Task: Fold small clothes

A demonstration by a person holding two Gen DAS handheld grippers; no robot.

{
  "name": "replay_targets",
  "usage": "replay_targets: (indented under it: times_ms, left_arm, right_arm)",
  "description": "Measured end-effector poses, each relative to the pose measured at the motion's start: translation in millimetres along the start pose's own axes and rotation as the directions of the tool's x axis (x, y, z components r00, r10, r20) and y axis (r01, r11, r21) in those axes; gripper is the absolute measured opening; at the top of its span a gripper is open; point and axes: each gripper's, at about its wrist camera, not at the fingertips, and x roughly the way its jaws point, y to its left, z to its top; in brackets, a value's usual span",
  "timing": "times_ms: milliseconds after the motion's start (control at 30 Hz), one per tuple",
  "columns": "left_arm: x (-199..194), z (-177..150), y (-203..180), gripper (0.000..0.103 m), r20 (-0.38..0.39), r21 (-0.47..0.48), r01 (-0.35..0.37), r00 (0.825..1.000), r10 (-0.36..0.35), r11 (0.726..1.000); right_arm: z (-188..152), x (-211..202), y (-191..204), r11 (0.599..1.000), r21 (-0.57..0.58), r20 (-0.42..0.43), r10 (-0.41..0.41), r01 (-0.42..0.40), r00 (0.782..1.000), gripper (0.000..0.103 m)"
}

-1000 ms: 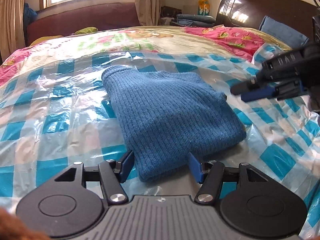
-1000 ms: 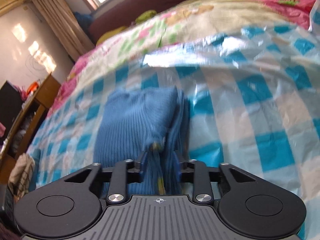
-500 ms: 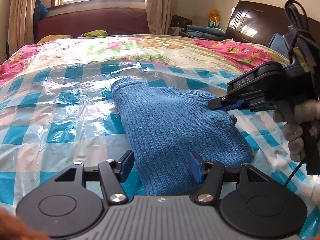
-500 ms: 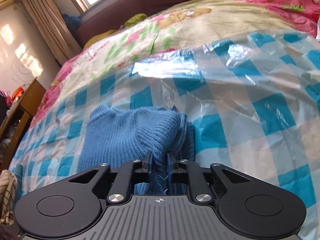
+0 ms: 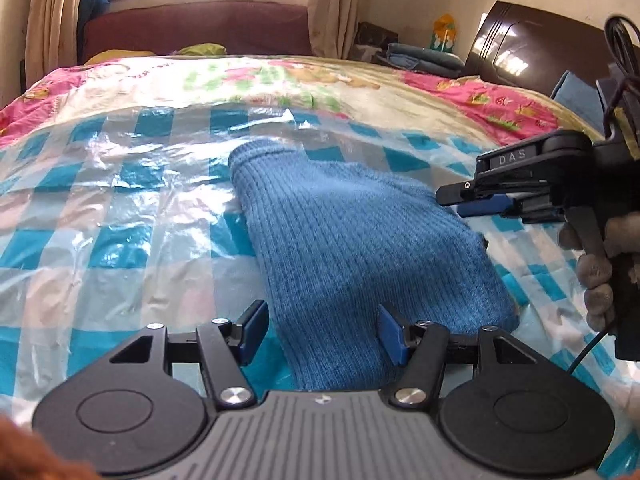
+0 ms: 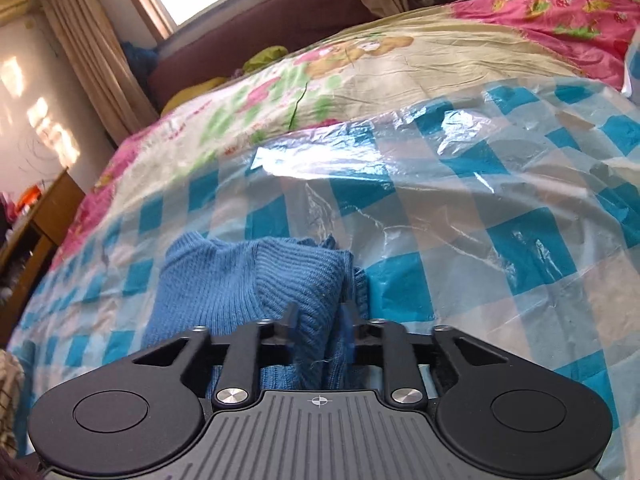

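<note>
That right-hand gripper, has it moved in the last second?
Yes. In the left wrist view the right gripper has pulled back off the blue sweater toward the dark headboard, its jaws wider apart.

Plastic sheet (image 5: 120,216) bare left of sweater (image 5: 360,248); right claw (image 5: 476,202) crowds right.

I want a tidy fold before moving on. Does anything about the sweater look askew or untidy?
Mostly neat: the blue sweater lies folded on the checked plastic sheet. At its right edge, by the right gripper, layers stick out unevenly, with a frayed bit showing.
</note>
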Motion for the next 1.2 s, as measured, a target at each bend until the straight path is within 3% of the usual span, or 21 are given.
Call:
replay_targets:
  times_ms: [100,233,300,400,467,533,567,600,733,800,1067,1200]
  left_arm:
    - [-3,5,4,0.063,0.019,-0.016,-0.001,1.0,0.001,1.0]
    - [4,13,8,0.063,0.011,-0.033,-0.023,1.0,0.024,0.999]
    - [10,17,11,0.064,-0.002,-0.05,-0.018,1.0,0.018,0.999]
    - [17,22,15,0.065,-0.015,-0.083,-0.001,1.0,0.0,0.997]
    - [15,22,18,0.065,-0.003,-0.094,0.001,1.0,-0.001,0.996]
    - [16,23,22,0.066,0.003,-0.103,0.002,1.0,-0.002,0.995]
    - [18,24,24,0.068,-0.002,-0.112,0.004,1.0,-0.004,0.994]
    - [20,24,27,0.069,-0.008,-0.127,0.007,1.0,-0.008,0.992]
    - [27,27,34,0.071,-0.026,-0.177,0.038,0.999,-0.044,0.983]
    - [32,29,35,0.072,-0.033,-0.181,0.056,0.997,-0.063,0.982]
    - [50,32,35,0.075,-0.061,-0.218,0.092,0.992,-0.108,0.972]
    - [61,30,39,0.082,-0.089,-0.233,0.1,0.988,-0.124,0.967]
  right_arm:
    - [2,-1,-5,1.0,0.022,-0.004,0.016,-0.016,1.0,0.04]
    - [0,15,4,1.0,0.001,-0.064,0.029,-0.029,0.998,0.039]
    - [-4,18,9,1.0,-0.02,-0.074,0.019,-0.021,0.997,0.015]
    - [0,21,-4,1.0,0.02,-0.066,-0.016,0.018,0.998,0.003]
    - [5,16,-17,0.997,0.077,-0.053,-0.009,0.013,0.999,0.003]
    - [2,11,-18,0.998,0.06,-0.054,-0.005,0.008,0.999,0.003]
    - [0,11,-15,0.999,0.028,-0.056,-0.02,0.022,0.998,0.004]
    - [-3,11,-12,0.999,0.004,-0.061,-0.031,0.031,0.998,0.012]
    - [-8,2,-12,1.0,0.025,-0.061,0.012,-0.011,0.998,0.029]
    - [-9,-5,-15,0.998,0.045,-0.056,0.046,-0.043,0.997,0.047]
    - [-9,7,-16,0.994,0.072,-0.118,0.095,-0.087,0.988,0.056]
    - [-12,28,-20,0.988,0.123,-0.175,0.114,-0.093,0.978,0.06]
